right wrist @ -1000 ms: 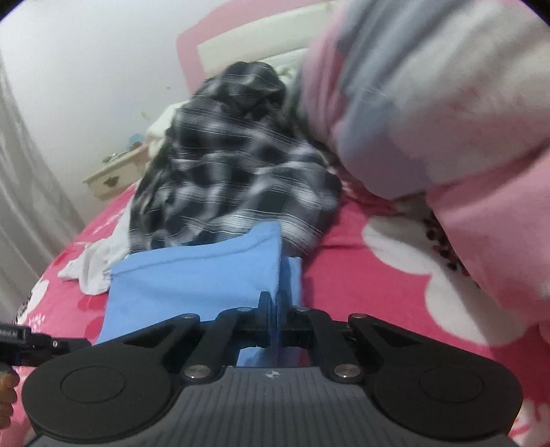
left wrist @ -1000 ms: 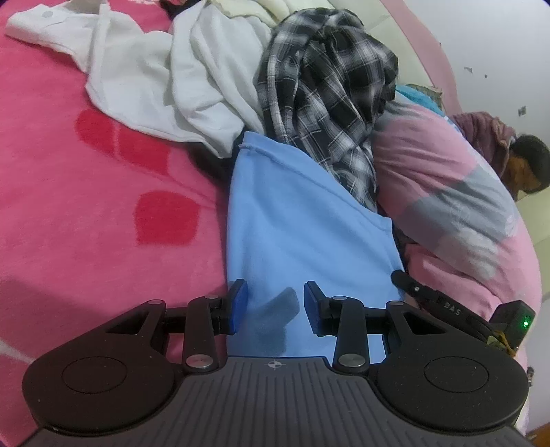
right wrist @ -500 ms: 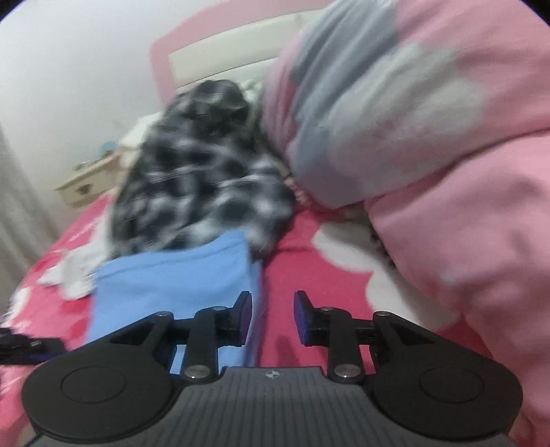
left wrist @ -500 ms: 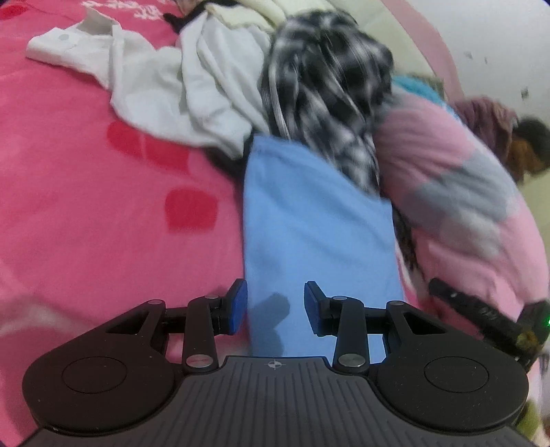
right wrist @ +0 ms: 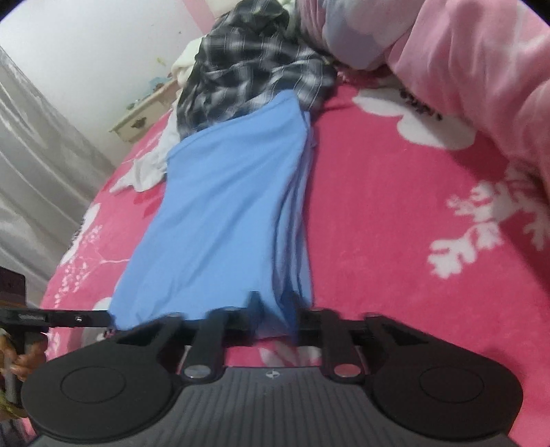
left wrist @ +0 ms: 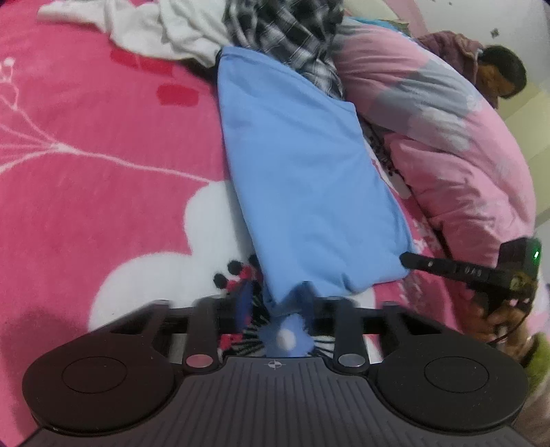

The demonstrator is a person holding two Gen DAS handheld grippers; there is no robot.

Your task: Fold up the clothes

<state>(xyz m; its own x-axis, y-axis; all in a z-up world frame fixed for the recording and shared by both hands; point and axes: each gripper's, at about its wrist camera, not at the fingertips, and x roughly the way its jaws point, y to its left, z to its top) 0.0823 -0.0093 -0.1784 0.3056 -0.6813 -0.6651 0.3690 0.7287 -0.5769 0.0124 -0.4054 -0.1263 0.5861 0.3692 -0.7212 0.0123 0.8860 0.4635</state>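
The left claw (left wrist: 275, 302) has its fingers apart, with the near left corner of the blue garment (left wrist: 302, 165) lying between them; motion blur keeps me from telling whether they touch the cloth. The right claw (right wrist: 275, 309) is also apart, and the garment's near right corner, a stack of folded layers, sits in its gap, again too blurred to judge contact. Ahead of both claws the blue garment (right wrist: 227, 206) stretches away as a long folded strip on the pink flowered bed (right wrist: 395, 213). At its far end a black-and-white plaid shirt (left wrist: 285, 31) overlaps it, with a white garment (left wrist: 165, 31) just left of that. To the right of the strip lies a bunched pink and grey quilt (left wrist: 447, 130).
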